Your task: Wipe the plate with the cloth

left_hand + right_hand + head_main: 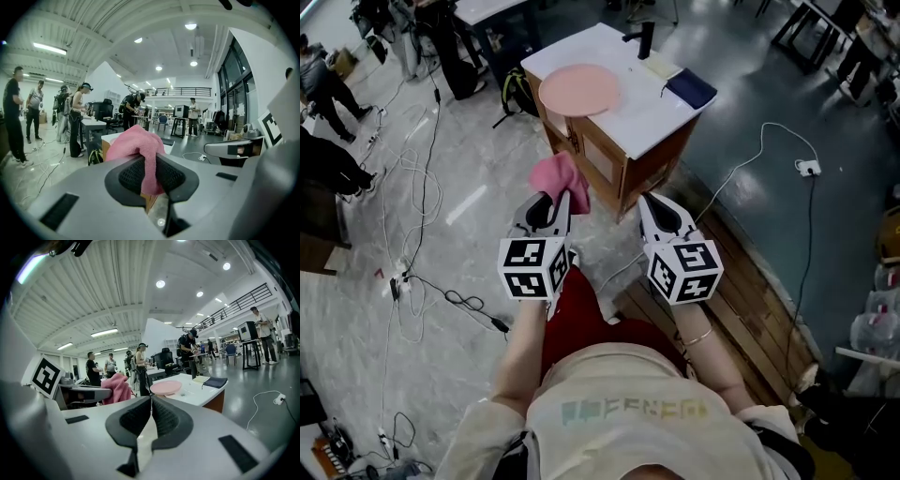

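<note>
Two tools, left tool (151, 171) clamped on cloth (136, 143), right tool (151, 405) together, empty, plate (165, 387) in right gripper view

Left tool (152, 165) w/ jaws clamped on pink cloth (136, 143), which bunches up toward 12 o'clock, white worktop (111, 137) just behind at 10, right tool (229, 149) at 3, people (75, 119) standing approx 9.
</note>
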{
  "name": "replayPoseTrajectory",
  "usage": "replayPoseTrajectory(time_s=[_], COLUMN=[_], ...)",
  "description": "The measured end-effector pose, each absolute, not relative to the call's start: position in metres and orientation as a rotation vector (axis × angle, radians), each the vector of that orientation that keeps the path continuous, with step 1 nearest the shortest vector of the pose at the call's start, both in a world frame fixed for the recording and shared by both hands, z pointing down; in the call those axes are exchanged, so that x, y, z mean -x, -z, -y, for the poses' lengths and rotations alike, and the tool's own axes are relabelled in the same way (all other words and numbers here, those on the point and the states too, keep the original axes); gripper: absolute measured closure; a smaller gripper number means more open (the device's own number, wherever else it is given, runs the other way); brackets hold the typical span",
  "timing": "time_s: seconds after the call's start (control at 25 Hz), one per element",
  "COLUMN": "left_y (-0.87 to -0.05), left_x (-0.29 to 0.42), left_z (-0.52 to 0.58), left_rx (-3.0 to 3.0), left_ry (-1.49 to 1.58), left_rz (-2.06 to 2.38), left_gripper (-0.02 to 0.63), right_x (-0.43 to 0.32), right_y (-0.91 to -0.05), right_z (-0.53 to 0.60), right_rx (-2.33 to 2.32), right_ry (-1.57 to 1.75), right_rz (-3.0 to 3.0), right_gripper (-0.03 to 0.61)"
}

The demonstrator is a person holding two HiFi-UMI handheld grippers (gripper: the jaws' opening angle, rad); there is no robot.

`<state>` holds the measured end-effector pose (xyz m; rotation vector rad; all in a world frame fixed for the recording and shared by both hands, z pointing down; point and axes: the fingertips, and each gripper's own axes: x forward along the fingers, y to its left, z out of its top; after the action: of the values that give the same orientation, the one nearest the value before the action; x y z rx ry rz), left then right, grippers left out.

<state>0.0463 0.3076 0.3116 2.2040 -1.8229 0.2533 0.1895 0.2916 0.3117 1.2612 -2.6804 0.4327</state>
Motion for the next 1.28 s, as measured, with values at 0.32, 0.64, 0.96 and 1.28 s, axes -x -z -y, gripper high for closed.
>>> replayPoseTrajectory(time_s=[0.32,0.64,0.96,1.28], left_y=[-0.320,-0.321,-0.325,-0.331], left_x=[0.020,0.086,0.134,0.160], left_z=[-0.215,-0.130,-0.061,-0.016], left_rx=[-2.217,-2.227,-2.259,-2.300], left_ry=[-0.250,-0.242,-0.249,-0.241], left_rz=[1.773,1.729,1.667,1.610], left_gripper=[0.546,0.546,0.546,0.546], right_x=[-0.121,-0.065,-0.029,-0.014], right_y=[-0.324,-0.330,-0.337,-0.348], right_z=[-0.201,-0.117,-0.056,-0.019], right_rx=[-1.284,-1.352,-1.442,-1.531], right_ry=[-0.475,-0.520,-0.546,-0.551], right_rz=[2.630,2.559,2.482,2.397], right_gripper=[0.540,0.540,0.540,0.540])
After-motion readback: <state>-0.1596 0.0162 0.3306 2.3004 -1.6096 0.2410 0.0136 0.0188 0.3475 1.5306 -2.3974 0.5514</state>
